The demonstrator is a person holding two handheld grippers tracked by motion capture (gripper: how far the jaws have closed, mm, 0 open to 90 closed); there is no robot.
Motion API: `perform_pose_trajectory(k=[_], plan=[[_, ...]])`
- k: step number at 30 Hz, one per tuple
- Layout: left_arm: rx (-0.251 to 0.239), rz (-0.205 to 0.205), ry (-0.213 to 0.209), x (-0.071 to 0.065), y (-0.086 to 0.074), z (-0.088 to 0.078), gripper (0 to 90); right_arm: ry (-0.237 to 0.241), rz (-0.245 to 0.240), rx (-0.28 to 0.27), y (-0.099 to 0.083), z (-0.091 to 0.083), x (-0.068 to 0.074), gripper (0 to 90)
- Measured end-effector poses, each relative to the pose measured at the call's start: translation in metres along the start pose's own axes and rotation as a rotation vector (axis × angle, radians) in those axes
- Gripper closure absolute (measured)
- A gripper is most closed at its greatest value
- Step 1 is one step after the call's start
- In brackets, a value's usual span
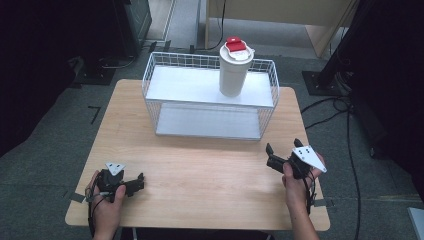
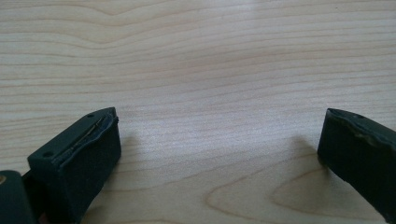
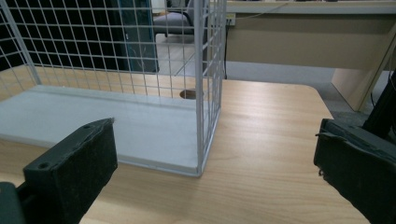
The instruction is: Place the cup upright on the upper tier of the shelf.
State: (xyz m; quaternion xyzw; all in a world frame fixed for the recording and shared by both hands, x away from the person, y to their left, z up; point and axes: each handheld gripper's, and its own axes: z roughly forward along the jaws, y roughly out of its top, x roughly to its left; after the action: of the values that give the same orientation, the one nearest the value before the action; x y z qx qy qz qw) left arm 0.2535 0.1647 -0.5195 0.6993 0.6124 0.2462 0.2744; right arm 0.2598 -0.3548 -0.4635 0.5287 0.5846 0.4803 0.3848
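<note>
1. Look at your tools first. Your right gripper (image 1: pixel 283 150) has its jaws wide apart with nothing between them, and so does your left gripper (image 1: pixel 136 182). Both are low over the wooden table (image 1: pixel 200 170) near you.

2. Find the cup (image 1: pixel 235 70). It is tall and white with a red-topped lid (image 1: pixel 236 46), and it stands upright on the top shelf (image 1: pixel 180 85) of the white wire rack (image 1: pixel 150 95) — toward the right end, far from both grippers.

3. The right gripper is nearer, so it is likely the one to use. Lift it up first. The rack's corner post (image 3: pixel 200 88) is right in front of it.

4. Come at the cup from the front, above the wire rim, with the jaws kept wide.

5. Aim for the middle of the cup's body, not the lid — a tall cup can tip if you bump it high up.

6. Close slowly and stop once it feels firm.
</note>
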Motion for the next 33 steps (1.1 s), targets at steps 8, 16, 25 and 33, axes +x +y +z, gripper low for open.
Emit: perform_pose_trajectory(k=[8,16,25,33], plan=[[0.0,0.0,0.0,0.0,0.0,0.0,0.0,-0.017,0.003,0.04,-0.017,-0.007,-0.008,0.0],[0.0,0.0,0.0,0.0,0.0,0.0,0.0,-0.037,0.003,0.091,-0.037,-0.017,-0.019,0.0],[0.0,0.0,0.0,0.0,0.0,0.0,0.0,-0.067,0.006,0.149,-0.053,-0.03,-0.032,0.0],[0.0,0.0,0.0,0.0,0.0,0.0,0.0,-0.097,0.016,0.198,-0.063,-0.04,-0.043,0.0]])
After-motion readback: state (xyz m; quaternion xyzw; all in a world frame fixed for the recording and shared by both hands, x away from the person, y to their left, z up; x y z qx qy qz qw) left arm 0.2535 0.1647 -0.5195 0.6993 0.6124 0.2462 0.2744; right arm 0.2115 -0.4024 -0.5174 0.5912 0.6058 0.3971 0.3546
